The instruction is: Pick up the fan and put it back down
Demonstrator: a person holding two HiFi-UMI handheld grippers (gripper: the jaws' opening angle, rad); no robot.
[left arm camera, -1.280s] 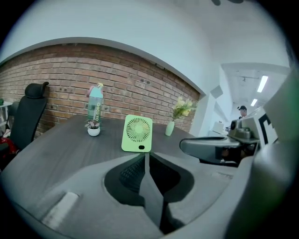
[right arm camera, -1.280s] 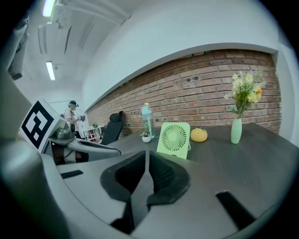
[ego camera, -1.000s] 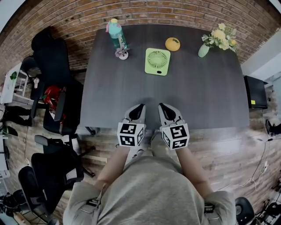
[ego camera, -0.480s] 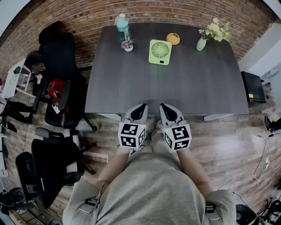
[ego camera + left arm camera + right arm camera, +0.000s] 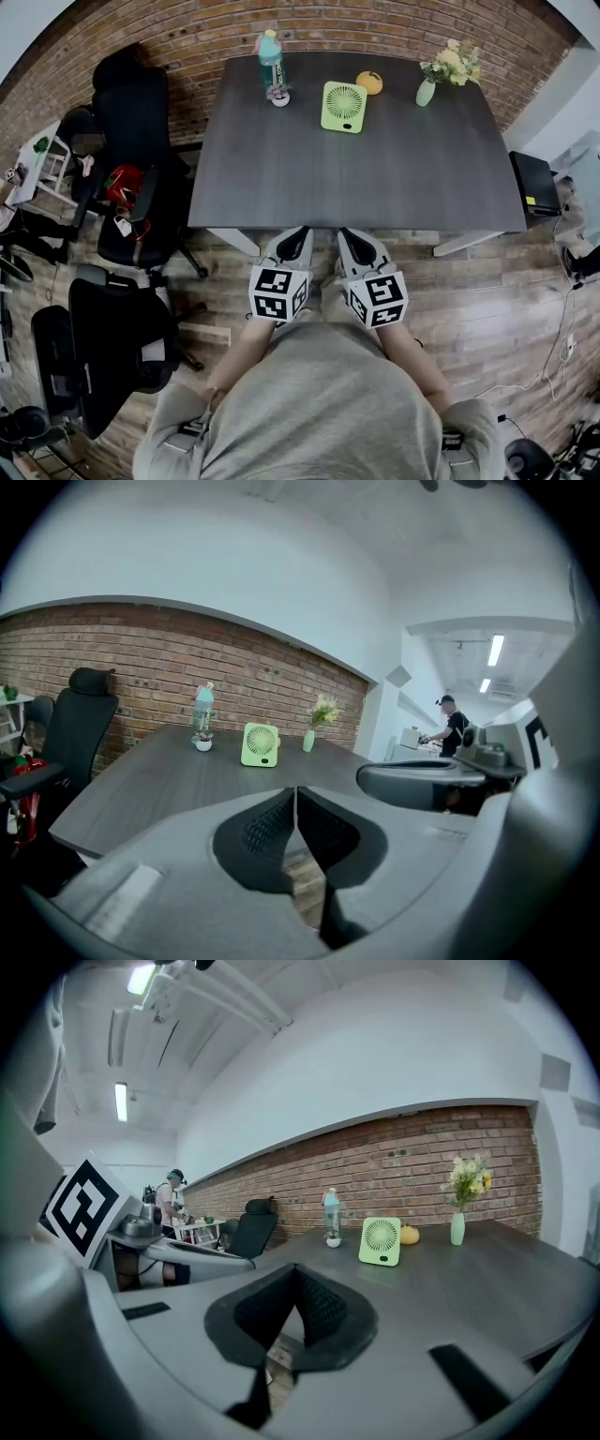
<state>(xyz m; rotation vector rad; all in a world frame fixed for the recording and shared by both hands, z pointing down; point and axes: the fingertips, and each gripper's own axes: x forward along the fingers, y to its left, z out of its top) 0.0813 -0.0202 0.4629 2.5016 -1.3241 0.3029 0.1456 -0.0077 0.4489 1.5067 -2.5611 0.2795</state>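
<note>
Lime-green square plastic fan (image 5: 343,106) judged light, rigid, easily toppled; grasp side edges; left gripper (image 5: 300,233) and right gripper (image 5: 347,235) fingers pressed together, empty.

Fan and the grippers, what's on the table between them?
Nothing: the table is bare between the fan and the left gripper and right gripper, per the head view.
</note>
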